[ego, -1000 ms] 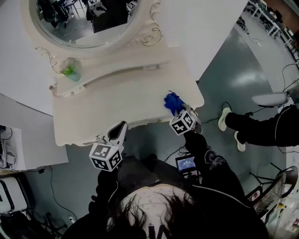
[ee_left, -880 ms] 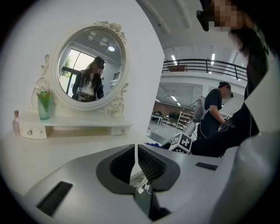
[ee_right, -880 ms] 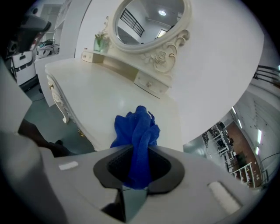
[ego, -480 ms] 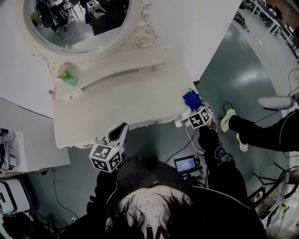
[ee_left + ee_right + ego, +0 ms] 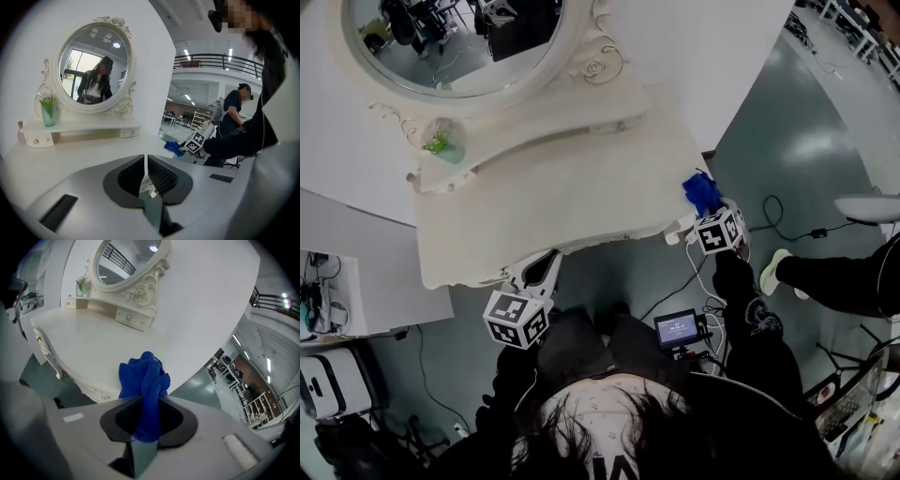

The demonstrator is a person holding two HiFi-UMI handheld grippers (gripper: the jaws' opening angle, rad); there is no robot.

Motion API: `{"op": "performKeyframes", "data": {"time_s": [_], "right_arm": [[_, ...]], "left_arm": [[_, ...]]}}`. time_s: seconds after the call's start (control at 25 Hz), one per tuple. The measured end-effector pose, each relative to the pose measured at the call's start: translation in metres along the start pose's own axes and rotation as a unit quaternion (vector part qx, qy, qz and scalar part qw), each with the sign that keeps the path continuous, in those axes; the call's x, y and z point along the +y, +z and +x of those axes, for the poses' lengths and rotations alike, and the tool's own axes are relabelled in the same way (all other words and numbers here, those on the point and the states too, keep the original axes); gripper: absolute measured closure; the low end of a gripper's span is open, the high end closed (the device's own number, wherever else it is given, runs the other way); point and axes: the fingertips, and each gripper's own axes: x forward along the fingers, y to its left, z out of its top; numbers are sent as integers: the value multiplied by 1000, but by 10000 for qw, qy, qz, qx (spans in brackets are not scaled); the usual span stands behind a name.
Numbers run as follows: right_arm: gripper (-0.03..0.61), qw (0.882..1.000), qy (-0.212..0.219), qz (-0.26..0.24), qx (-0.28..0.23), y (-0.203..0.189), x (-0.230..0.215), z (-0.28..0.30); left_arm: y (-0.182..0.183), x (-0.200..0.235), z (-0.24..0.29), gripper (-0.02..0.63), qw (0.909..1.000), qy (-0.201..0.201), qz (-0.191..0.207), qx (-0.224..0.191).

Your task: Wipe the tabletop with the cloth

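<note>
The cream dressing table's top [image 5: 553, 202] fills the middle of the head view. A bunched blue cloth [image 5: 701, 193] rests at its front right corner, with my right gripper [image 5: 706, 212] shut on it. In the right gripper view the cloth [image 5: 144, 378] sticks up from between the jaws, over the table's edge [image 5: 70, 376]. My left gripper [image 5: 546, 266] hovers just below the table's front edge, left of centre, shut with nothing in it. From the left gripper view [image 5: 144, 160] the cloth [image 5: 174, 147] shows far right across the tabletop.
An oval mirror [image 5: 455, 42] and a raised shelf with a green vase [image 5: 442, 143] stand at the table's back. Another person's legs [image 5: 830, 278] reach in from the right over the grey floor. Cables and a small screen [image 5: 679, 329] lie below the table's right corner.
My right gripper has carried the blue cloth to the right along the front of the tabletop, out to its right corner. The left gripper has held its place.
</note>
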Motion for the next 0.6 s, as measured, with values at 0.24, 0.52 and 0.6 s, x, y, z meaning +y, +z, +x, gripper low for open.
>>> {"op": "performKeyframes", "data": {"time_s": [0.24,0.52,0.6], "right_arm": [[491,9963,151,713,-456,24,17,-32],[491,9808,725,1311,-1250,84,77,-109],[491,9747,878,1471,-1433,98,100,-136]], "left_arm": [[-3,7,-9,612,10000,0,-29,26],[-4,16,-23,612,9998,-215,-11,-48],[-6,18,-31,612,9995,-314,35,-66]]}}
